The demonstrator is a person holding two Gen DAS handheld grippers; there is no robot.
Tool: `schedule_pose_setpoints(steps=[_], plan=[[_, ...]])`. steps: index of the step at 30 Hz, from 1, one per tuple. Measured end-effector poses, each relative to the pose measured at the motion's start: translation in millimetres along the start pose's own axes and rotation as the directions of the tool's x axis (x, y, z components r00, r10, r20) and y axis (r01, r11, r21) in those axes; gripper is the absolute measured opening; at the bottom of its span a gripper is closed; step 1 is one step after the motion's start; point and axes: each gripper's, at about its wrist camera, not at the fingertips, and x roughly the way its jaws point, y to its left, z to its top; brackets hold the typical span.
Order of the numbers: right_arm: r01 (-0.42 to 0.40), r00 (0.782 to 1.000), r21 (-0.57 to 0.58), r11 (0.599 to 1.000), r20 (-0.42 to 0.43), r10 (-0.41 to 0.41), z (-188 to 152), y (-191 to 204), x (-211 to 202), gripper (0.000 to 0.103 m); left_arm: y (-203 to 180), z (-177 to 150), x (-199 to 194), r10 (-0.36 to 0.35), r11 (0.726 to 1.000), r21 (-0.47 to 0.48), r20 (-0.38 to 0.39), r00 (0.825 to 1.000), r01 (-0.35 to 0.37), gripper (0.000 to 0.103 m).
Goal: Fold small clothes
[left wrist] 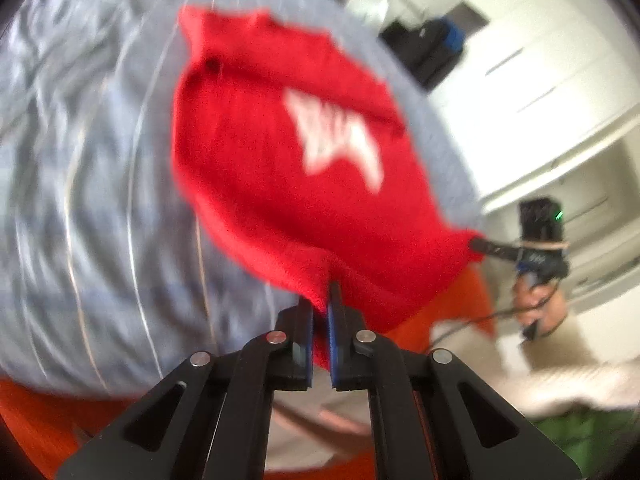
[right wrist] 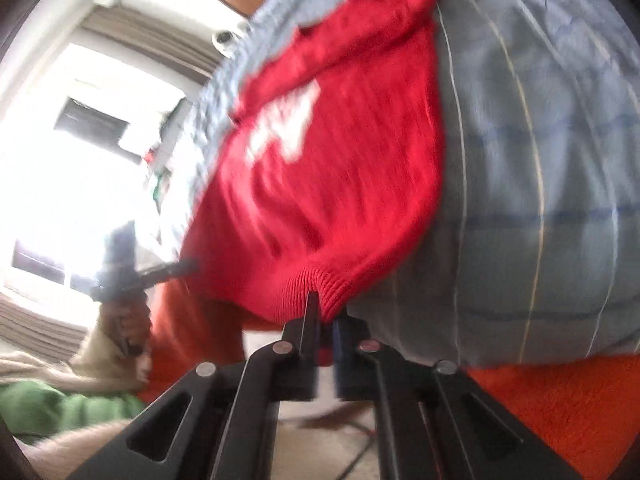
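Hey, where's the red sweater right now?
The red sweater lies spread on the blue striped bedcover, its near hem pinched by the left gripper and the right gripper.

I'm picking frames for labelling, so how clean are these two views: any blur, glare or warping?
Left wrist view: motion blur smears the red sweater and striped bedding; fisheye bends the edges. Right wrist view: similar blur, and the window is blown out white, washing out the left gripper in front of it.
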Motion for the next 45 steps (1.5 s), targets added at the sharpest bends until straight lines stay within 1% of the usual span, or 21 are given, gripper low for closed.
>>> schedule_pose_setpoints(steps=[3,7,9,10,12,13,15,18,21,23,24,25,26,28,31,33,36,39,40,42,45], plan=[[-0.003,0.994,-0.034,0.999,0.107,0.006,51,7,-15,0.005,6,56,-15,0.001,1.0,0.003,0.102,0.995,-0.001,0.004],[0.047,0.968,-0.077,0.996,0.251,-0.026,143,11,-14,0.005,14,145,1,0.089,0.996,-0.007,0.224,0.971,-0.089,0.007],[0.073,0.946,-0.068,0.995,0.322,-0.048,188,4,-5,0.007,29,186,15,0.173,0.985,-0.072,0.281,0.944,-0.159,0.022],[0.067,0.93,-0.035,0.997,0.365,-0.05,209,-3,2,0.01,41,202,23,0.234,0.97,-0.137,0.293,0.927,-0.202,0.037],[0.108,0.9,0.071,0.992,0.417,-0.128,238,-20,16,0.059,59,209,31,0.309,0.943,-0.213,0.287,0.907,-0.254,0.04],[0.131,0.881,0.135,0.982,0.438,-0.178,244,-29,22,0.06,64,207,31,0.323,0.936,-0.235,0.282,0.904,-0.261,0.04],[0.118,0.878,0.181,0.976,0.44,-0.187,240,-38,28,0.06,65,193,28,0.31,0.943,-0.213,0.293,0.904,-0.255,0.043],[0.14,0.889,0.127,0.982,0.42,-0.181,216,-36,27,0.06,55,170,34,0.329,0.944,-0.111,0.297,0.896,-0.31,0.059],[0.214,0.917,0.008,0.977,0.342,-0.203,189,-30,34,0.06,50,161,54,0.333,0.943,-0.059,0.243,0.911,-0.328,0.066],[0.251,0.93,-0.037,0.967,0.287,-0.23,176,-34,42,0.059,56,151,70,0.437,0.899,-0.062,0.153,0.886,-0.433,0.065],[0.321,0.921,-0.047,0.946,0.246,-0.301,170,-37,48,0.059,63,146,71,0.463,0.886,-0.082,0.133,0.876,-0.456,0.065],[0.44,0.887,-0.057,0.896,0.181,-0.424,161,-45,56,0.057,70,139,67,0.463,0.885,-0.118,0.124,0.877,-0.451,0.063],[0.477,0.872,-0.06,0.877,0.163,-0.463,154,-49,57,0.052,77,132,58,0.434,0.897,-0.16,0.133,0.891,-0.412,0.063],[0.458,0.875,-0.021,0.889,0.187,-0.447,143,-52,35,0.051,81,115,35,0.383,0.915,-0.206,0.173,0.907,-0.347,0.063],[0.347,0.912,0.014,0.938,0.229,-0.341,140,-47,9,0.059,70,97,14,0.382,0.92,-0.182,0.228,0.895,-0.347,0.069],[0.271,0.928,0.036,0.962,0.254,-0.271,145,-48,4,0.073,59,82,4,0.371,0.927,-0.165,0.269,0.889,-0.337,0.071],[0.173,0.938,0.095,0.98,0.287,-0.193,161,-55,13,0.073,50,64,2,0.344,0.938,-0.153,0.309,0.887,-0.311,0.072],[0.142,0.94,0.179,0.973,0.283,-0.19,176,-73,41,0.072,44,48,5,0.355,0.935,-0.124,0.33,0.875,-0.333,0.074],[0.16,0.943,0.213,0.964,0.255,-0.213,176,-79,54,0.067,45,42,5,0.369,0.929,-0.116,0.334,0.867,-0.351,0.074],[0.213,0.939,0.201,0.956,0.228,-0.257,185,-74,68,0.015,50,33,6,0.396,0.918,-0.111,0.342,0.853,-0.381,0.074],[0.285,0.917,0.192,0.939,0.23,-0.325,197,-41,61,0.014,66,16,3,0.432,0.901,-0.138,0.382,0.817,-0.412,0.074]])
